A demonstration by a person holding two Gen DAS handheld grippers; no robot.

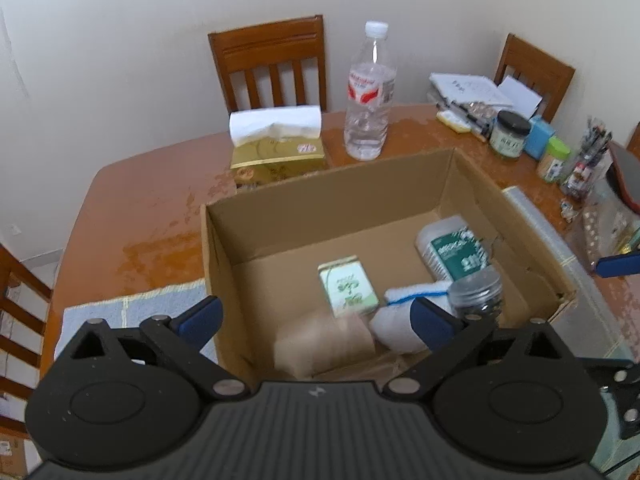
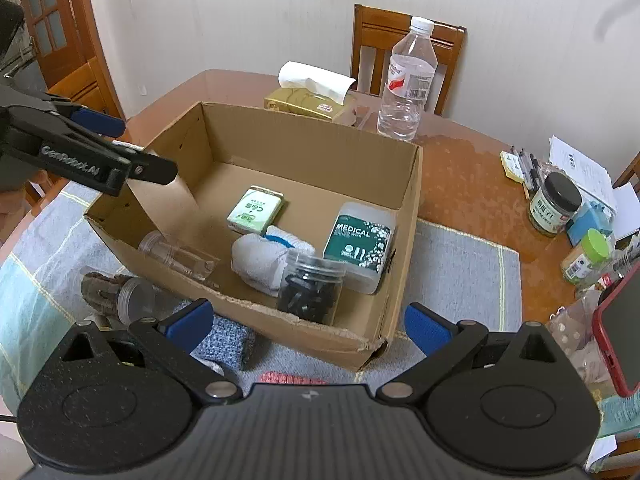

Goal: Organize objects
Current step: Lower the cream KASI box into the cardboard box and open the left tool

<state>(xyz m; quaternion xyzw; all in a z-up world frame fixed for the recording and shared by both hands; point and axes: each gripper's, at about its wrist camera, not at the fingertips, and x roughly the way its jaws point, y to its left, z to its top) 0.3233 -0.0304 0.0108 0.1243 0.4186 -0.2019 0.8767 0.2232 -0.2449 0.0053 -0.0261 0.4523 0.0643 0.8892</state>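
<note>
- We see the table carrying a cardboard box on a grey mat.
- Inside the box lie a green tin, a white cloth, a "MEDICAL" tub and a dark jar.
- Our left gripper and right gripper both have jaws spread wide, gripping nothing.

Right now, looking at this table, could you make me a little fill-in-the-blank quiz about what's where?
1. The green MEDICAL container lies inside the ____.
2. The water bottle stands upright with a ____ cap.
3. The tissue box behind the carton is ____ in colour.
4. Both the left tongs and the right tongs stand ____, holding nothing.

Missing words: cardboard box; white; gold; open
</note>
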